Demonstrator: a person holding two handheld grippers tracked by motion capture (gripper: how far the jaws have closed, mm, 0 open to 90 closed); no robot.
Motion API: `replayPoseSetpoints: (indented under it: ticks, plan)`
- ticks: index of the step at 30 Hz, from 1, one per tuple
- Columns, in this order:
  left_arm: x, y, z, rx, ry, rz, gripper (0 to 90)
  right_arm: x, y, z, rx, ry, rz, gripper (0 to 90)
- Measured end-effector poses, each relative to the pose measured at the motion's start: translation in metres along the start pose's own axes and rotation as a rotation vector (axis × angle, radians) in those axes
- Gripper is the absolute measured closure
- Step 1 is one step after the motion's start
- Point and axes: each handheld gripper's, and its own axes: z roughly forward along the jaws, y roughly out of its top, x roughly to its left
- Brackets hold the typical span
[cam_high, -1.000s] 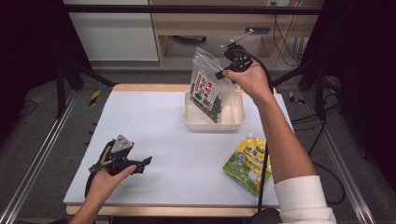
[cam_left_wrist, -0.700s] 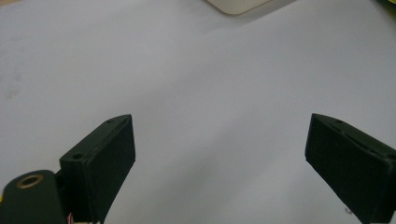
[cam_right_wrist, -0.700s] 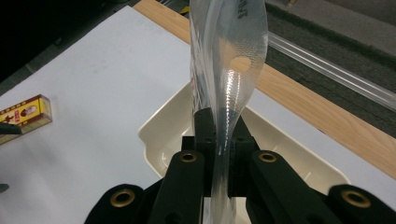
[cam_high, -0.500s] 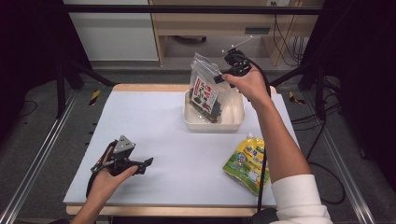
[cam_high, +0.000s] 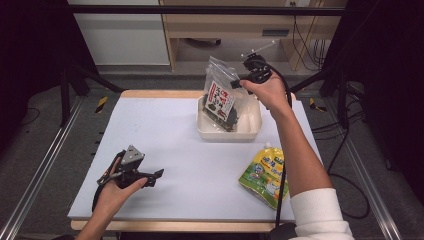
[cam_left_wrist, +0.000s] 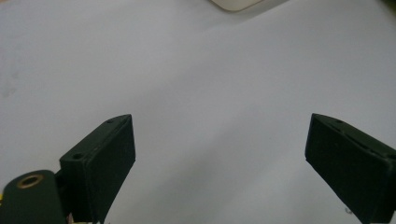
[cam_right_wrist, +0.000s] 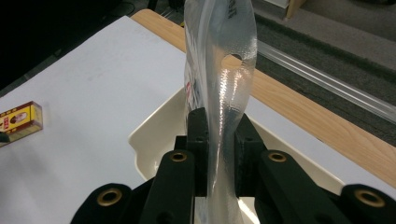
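Clear bag (cam_high: 223, 95) pinched at top seam by right gripper (cam_right_wrist: 219, 135), bottom end already down in tray (cam_high: 250, 131) near desk's far edge, right of centre. Jaws just been opening a touch; film between the pads, contact looks light now, so likely mid-release. Step judged: placing bag into tray, nearly done. Next move calls for spreading the jaws fully, then backing off up and away without snagging the hang-hole flap. Risk: bag tips over tray rim once let go.

Bag long axis near upright, leaning toward far-left corner; sealed top up, label facing the near-left side. In right gripper view, seam runs edge-on between the pads.

Left gripper (cam_high: 150, 177) idle low over desk near near-left corner, jaws spread wide, nothing between. Yellow-green pouch (cam_high: 264, 175) flat by near-right edge, untouched. Small box (cam_right_wrist: 19, 119) lying left of tray.
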Motion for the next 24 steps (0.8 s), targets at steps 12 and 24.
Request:
replayPoseSetpoints:
  ticks: [12,24]
  plan:
    - [0.001,0.000,-0.001,-0.001,0.001,-0.006,8.4,-0.004,-0.002,-0.001,-0.019,-0.016,-0.003,72.7]
    - [0.001,0.000,0.000,0.001,0.002,-0.003,8.3,0.008,-0.001,-0.009,-0.056,-0.021,-0.008,50.5]
